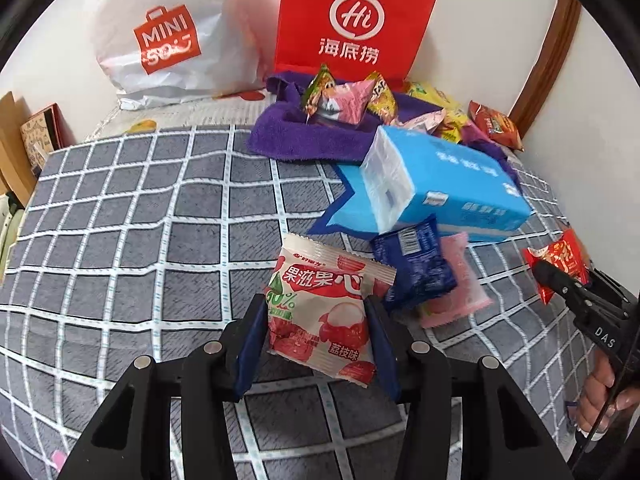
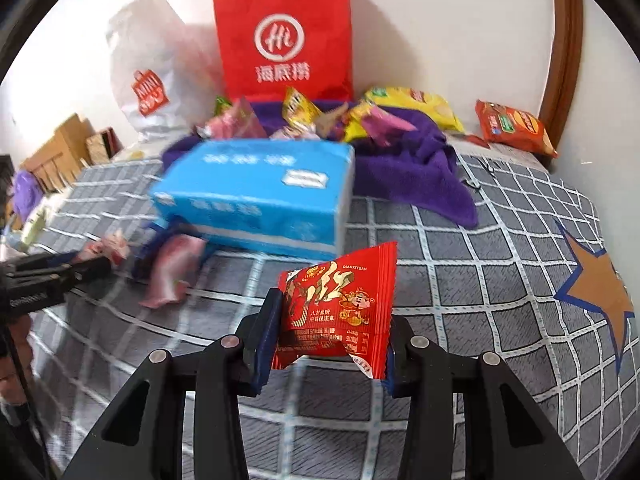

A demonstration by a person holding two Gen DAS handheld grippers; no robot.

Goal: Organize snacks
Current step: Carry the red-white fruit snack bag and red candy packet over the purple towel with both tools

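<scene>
With a lychee candy packet (image 1: 320, 312) pinched in the left gripper (image 1: 318, 344) and a red snack packet (image 2: 340, 304) in the right gripper (image 2: 328, 344) above the bed (image 1: 120, 220), either thin wrapper could be lost (apparently gripped only by crinkled edges) if swung quickly.

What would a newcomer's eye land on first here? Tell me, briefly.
The red paper bag standing against the back wall, then the blue tissue pack on the checked bedspread. Up close, the left gripper clamps a lychee snack packet and the right gripper a red snack packet.

Bright, fisheye-warped, right view motion-blurred
</scene>
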